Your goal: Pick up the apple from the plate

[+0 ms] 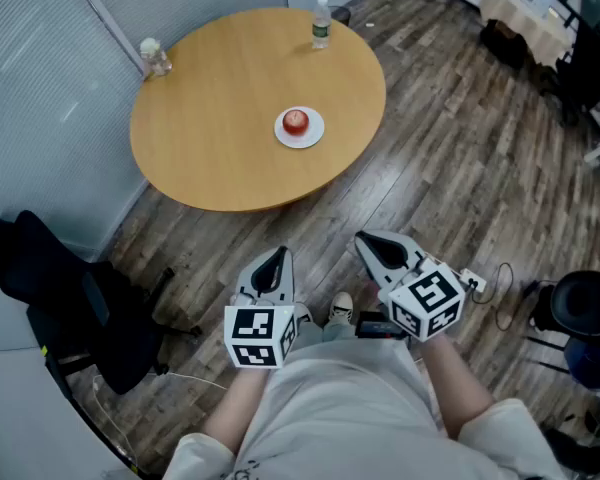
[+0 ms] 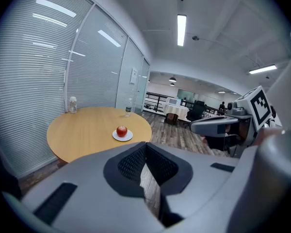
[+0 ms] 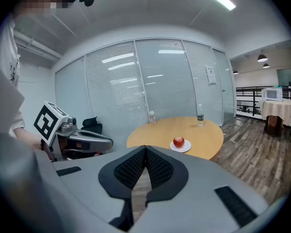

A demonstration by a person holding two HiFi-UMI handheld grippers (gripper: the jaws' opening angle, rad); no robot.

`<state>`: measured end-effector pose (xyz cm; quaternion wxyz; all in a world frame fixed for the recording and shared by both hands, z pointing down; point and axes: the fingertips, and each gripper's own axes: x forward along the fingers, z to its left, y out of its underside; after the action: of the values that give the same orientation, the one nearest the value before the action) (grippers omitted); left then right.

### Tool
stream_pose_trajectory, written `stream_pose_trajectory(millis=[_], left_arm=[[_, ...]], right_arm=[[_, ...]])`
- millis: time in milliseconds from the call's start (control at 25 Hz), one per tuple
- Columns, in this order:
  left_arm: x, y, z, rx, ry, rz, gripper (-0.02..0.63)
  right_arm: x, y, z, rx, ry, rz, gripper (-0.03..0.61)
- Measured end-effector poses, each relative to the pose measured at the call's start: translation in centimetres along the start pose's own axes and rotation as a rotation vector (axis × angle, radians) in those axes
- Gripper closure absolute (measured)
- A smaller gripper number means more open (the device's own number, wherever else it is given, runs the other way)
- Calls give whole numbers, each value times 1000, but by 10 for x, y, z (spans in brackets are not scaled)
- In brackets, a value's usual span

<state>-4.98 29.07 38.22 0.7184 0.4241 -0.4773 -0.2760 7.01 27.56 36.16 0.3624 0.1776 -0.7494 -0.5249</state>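
Apple [image 1: 296, 121] rests untouched on its white plate [image 1: 315, 134] on the round table [image 1: 210, 118]. Left gripper [image 1: 277, 258] and right gripper [image 1: 366, 241] hang well apart from it, jaws closed on nothing; reaching, grasping and lifting are all yet to do.

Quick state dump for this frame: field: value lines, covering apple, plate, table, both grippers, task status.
apple: red, sitting on the plate, untouched
plate: white, on the table, toward its right side in the head view
table: round, wooden
other items: green-label bottle and clear bottle at the table's far edge
left gripper: shut, empty, short of the table's near edge
right gripper: shut, empty, also short of the table
task status: pick not started
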Motion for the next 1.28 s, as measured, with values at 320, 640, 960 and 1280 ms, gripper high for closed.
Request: stream_pose_trajectory(millis=[320, 640, 960, 1280], left_arm=[[-4, -4, 10, 3, 14, -7, 610], [-16, 0, 29, -7, 50, -5, 611], [-16, 4, 43, -7, 84, 1, 609], [18, -1, 52, 4, 72, 24, 609]], right_arm=[[5, -2, 6, -7, 18, 7, 549], [10, -4, 17, 25, 89, -16, 548], [13, 7, 21, 58, 162, 1, 548], [36, 16, -17, 95, 163, 18, 548]])
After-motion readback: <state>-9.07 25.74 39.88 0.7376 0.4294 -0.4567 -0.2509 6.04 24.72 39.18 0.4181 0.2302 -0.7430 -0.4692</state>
